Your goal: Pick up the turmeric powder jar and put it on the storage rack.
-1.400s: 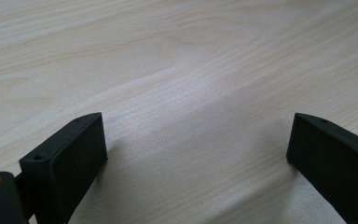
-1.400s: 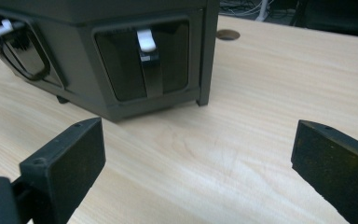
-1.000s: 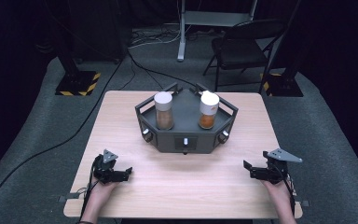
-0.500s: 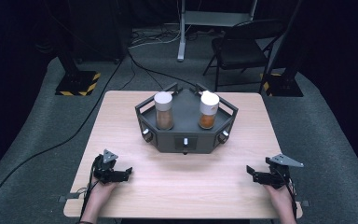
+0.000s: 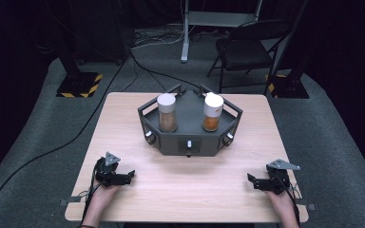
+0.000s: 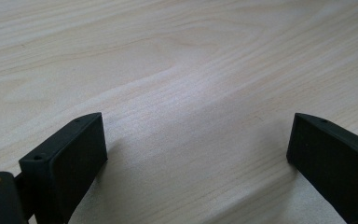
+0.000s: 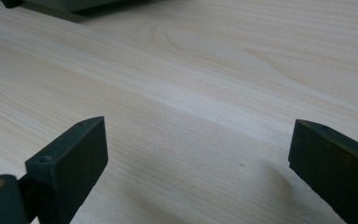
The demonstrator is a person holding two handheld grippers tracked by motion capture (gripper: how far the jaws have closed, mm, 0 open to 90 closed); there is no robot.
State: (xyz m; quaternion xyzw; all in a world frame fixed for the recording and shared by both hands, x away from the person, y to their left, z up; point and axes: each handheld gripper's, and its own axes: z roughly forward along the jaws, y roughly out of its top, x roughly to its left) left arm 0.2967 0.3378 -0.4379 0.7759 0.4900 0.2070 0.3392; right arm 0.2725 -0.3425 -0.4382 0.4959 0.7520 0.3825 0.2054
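A dark tray [image 5: 190, 142] sits at the middle of the wooden bench [image 5: 185, 190], holding two white-capped jars [image 5: 167, 112] side by side. The left gripper [image 5: 129, 175] and right gripper [image 5: 251, 181] rest near the front corners, well apart, jaws pointing inward.

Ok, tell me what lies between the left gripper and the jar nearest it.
High view: bare wooden table, then the dark tray's front wall; the left gripper sits apart from the left jar.
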